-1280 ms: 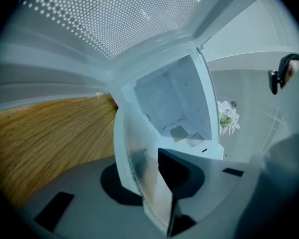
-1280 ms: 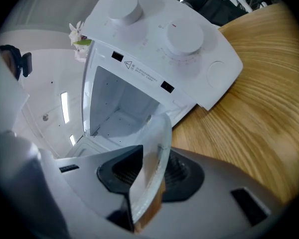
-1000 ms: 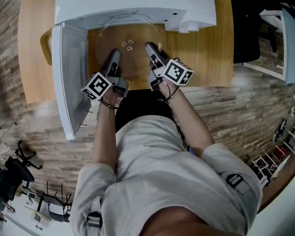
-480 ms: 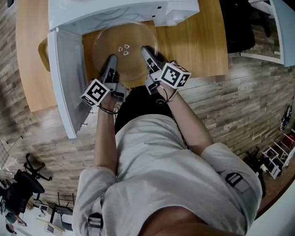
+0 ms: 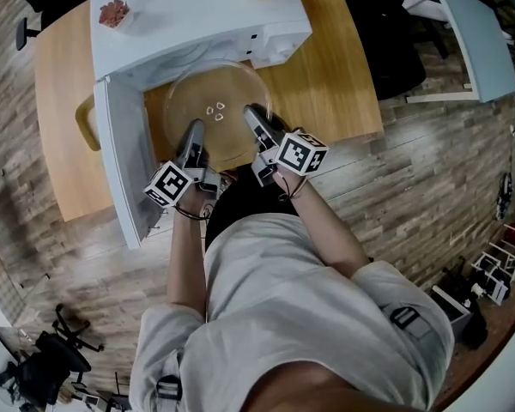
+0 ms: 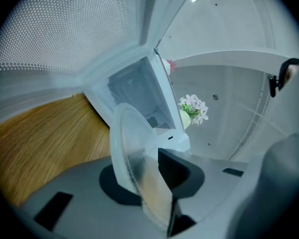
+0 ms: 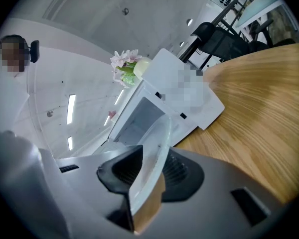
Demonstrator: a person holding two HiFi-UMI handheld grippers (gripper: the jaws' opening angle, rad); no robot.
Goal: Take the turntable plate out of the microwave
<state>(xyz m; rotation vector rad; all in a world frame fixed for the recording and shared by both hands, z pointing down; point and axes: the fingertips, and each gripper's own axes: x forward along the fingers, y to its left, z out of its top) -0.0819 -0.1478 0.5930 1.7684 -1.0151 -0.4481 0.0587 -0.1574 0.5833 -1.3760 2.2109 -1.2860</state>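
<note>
Because the glass turntable plate (image 5: 213, 101) is carried only by its near rim, with the left gripper (image 5: 194, 132) and the right gripper (image 5: 256, 115) each clamped on that edge, its far half hangs unsupported at the mouth of the microwave (image 5: 197, 20), above the wooden table (image 5: 339, 75). If either grip slackens or the hands move unevenly, the smooth glass can pivot out of the jaws, strike the table or the cavity lip, and shatter. The open door (image 5: 124, 166) stands just beside the left gripper; a sideways swing can knock the rim against it.
</note>
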